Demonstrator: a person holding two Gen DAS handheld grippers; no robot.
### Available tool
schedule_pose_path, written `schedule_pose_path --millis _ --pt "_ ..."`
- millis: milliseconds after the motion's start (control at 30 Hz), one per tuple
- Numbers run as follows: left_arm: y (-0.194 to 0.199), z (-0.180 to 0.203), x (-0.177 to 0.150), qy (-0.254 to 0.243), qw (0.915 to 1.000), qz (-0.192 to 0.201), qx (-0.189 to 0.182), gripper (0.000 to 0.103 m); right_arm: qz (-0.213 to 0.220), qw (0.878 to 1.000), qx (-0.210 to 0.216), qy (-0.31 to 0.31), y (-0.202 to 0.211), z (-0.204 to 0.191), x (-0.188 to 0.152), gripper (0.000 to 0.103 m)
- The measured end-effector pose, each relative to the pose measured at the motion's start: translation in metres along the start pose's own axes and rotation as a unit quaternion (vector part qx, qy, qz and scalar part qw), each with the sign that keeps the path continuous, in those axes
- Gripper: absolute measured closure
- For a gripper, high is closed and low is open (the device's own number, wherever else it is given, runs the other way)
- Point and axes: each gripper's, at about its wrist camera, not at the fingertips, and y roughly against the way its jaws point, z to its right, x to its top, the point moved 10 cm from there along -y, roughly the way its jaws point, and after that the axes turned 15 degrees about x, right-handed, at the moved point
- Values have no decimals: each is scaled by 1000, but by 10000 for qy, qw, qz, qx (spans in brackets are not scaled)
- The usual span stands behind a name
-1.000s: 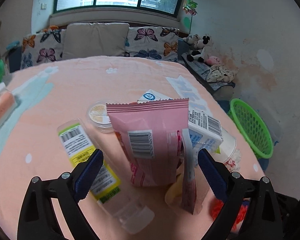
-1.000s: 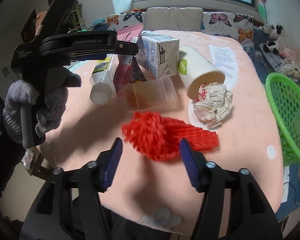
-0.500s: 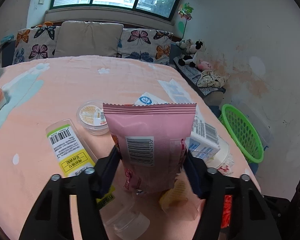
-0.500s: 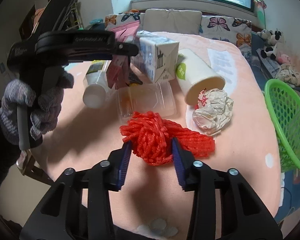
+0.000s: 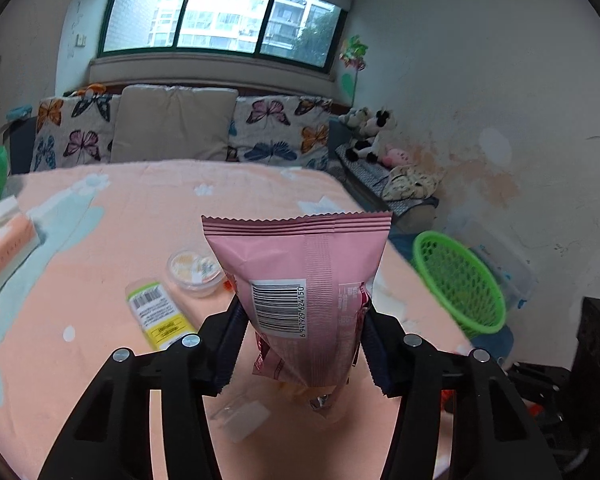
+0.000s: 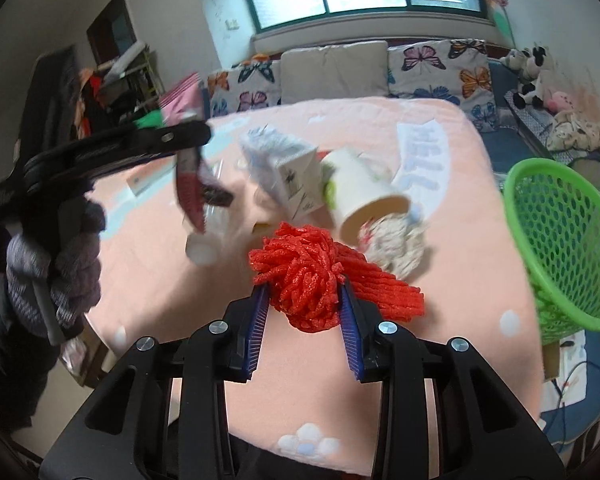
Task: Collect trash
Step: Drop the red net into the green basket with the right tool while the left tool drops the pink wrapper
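A pink snack bag [image 5: 300, 280] with a barcode hangs upright above the table between the blue pads of my left gripper [image 5: 302, 320]. The jaws are closing and the pads press on its lower sides. In the right wrist view that gripper [image 6: 196, 140] shows side-on at the left, with the bag [image 6: 188, 196] blurred under it and a gloved hand [image 6: 60, 264] on its handle. My right gripper [image 6: 304, 292] is shut on a bunched red foam net [image 6: 300, 256], whose tail trails right over the pink tablecloth [image 6: 440, 320].
A green mesh basket [image 6: 560, 240] stands off the table's right edge and also shows in the left view [image 5: 460, 284]. On the table lie a milk carton [image 6: 284, 172], a tipped paper cup [image 6: 364, 188], crumpled paper [image 6: 396, 244], a yellow-labelled bottle [image 5: 156, 312] and a round tub [image 5: 194, 270].
Both grippers went from open to shut on their items, the left on the pink bag and the right on the red net. Both then rose, and the bag left the table.
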Motion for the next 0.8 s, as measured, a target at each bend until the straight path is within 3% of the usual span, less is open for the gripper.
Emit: schedule_pose_path --millis 133,367,733,800 --pt "11 27 11 -91 9996 34 -276 51 263 9994 -147 -171 28 29 19 68" --pt "-6 93 25 -353 9974 -45 -625 51 484 9936 -920 -446 72 108 30 67" --pt "-58 203 31 -732 9911 -413 -1032 51 442 9784 -1628 -1196 100 236 2 65" --pt "-65 218 32 -797 9900 -451 -1073 51 423 9772 -1638 -1283 99 248 0 56"
